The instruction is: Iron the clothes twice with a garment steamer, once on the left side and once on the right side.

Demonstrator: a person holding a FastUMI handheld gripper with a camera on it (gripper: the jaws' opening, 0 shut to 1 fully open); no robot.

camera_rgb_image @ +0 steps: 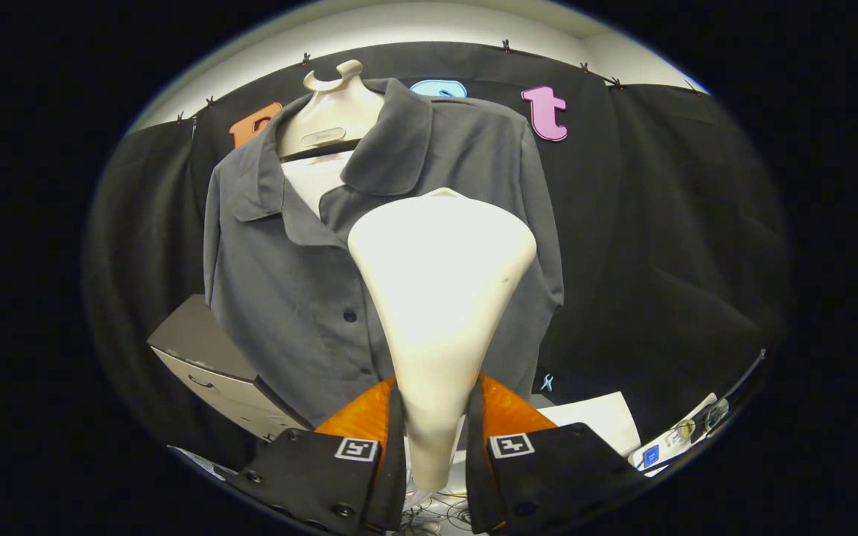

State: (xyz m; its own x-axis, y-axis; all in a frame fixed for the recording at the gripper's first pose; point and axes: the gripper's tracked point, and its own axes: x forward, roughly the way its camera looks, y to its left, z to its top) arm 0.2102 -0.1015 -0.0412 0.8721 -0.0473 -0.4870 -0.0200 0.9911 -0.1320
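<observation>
one garment steamer [440,298] clamped in the claw [436,439], against one grey shirt [287,298]

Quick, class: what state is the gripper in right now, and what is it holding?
Gripper: shut on the garment steamer, both fingers pressing its handle, head raised in front of the grey shirt.
</observation>
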